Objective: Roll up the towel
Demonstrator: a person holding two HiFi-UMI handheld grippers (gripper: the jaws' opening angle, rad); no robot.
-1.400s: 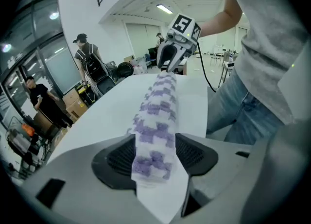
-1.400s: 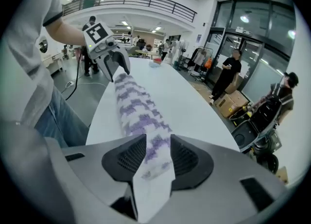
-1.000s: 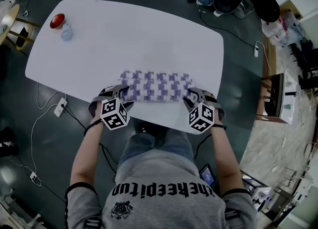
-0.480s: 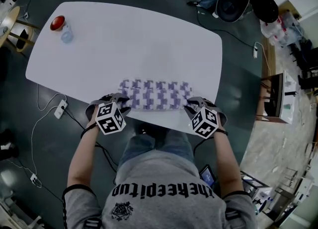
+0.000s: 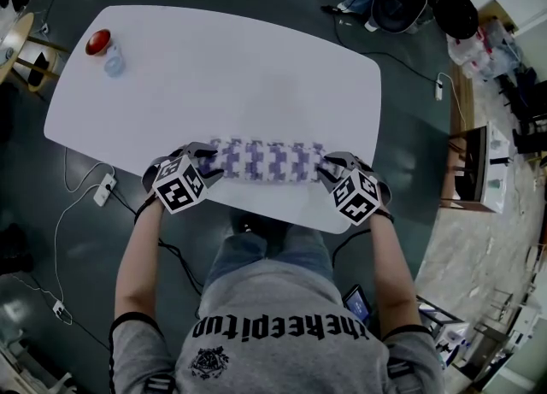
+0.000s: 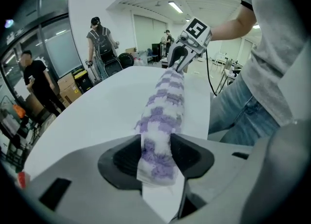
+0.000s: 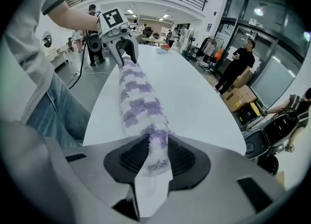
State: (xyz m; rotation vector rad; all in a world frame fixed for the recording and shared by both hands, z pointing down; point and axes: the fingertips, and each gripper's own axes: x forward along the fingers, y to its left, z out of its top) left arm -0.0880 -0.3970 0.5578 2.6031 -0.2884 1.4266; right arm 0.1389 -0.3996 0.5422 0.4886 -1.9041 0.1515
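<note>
**Both ends of the towel pinched, roll part-made**

Our left gripper [image 6: 156, 156] has its jaws closed on one end of the towel [image 5: 261, 161], the dark pads pressing the cloth from both sides; our right gripper [image 7: 156, 157] pinches the other end the same way. Both pairs of jaws have just been opening a little, yet the cloth stays nipped between them. The towel runs between the two grippers as a long, narrow, bunched roll, lying close to the near edge of the table [image 5: 214, 67].

We judge it light, soft and limp; the checked pile looks fluffy, so it should grip well and slip little, but it will sag or unwind wherever it is not held. The ends of the roll seem the right places to hold, so both sides turn together.

The table top is white, smooth and mostly bare; a red-topped object [image 5: 98, 39] sits at its far left corner, well apart. Around it we see dark floor, cables, a power strip [image 5: 104, 184] and people standing [image 6: 41, 84] in a large bright hall.
</note>
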